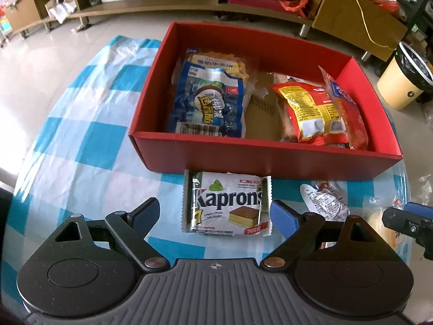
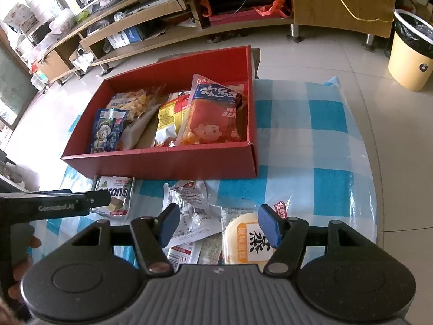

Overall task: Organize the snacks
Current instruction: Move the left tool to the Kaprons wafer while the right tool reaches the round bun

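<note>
Left gripper hangs wide open, empty, straddling your Kaprons packet on the checked cloth before the red box. Pickup step: drop, pinch, then lift it in.

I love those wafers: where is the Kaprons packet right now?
In the left wrist view the Kaprons packet lies flat on the checked cloth, just outside the red box, between the left gripper's open fingers.

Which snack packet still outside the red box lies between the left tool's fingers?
The Kaprons wafer packet, lying beside the box wall; the other loose packets sit further right.
</note>
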Demonstrator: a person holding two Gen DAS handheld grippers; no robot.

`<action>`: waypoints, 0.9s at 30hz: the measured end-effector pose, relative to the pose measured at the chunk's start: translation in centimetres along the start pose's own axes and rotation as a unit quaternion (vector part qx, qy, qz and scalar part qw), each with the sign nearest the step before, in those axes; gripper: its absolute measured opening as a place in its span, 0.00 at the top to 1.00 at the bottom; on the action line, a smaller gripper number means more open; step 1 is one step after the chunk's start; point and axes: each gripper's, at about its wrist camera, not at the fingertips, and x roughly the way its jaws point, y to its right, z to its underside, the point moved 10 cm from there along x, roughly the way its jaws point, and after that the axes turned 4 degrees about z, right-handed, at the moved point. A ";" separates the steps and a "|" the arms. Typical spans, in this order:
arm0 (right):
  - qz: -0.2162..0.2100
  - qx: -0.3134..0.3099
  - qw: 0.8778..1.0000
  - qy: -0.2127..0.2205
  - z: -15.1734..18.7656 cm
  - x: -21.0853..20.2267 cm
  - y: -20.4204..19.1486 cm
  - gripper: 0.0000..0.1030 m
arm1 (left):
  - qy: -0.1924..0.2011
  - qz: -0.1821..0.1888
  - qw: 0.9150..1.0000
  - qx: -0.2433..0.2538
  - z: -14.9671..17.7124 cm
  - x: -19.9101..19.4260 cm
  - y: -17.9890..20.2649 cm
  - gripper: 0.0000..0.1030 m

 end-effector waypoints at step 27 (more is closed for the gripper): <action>0.018 0.014 0.997 -0.067 3.2 3.9 3.3 0.32 | -0.023 -0.046 0.999 0.018 -0.4 4.6 1.6 0.07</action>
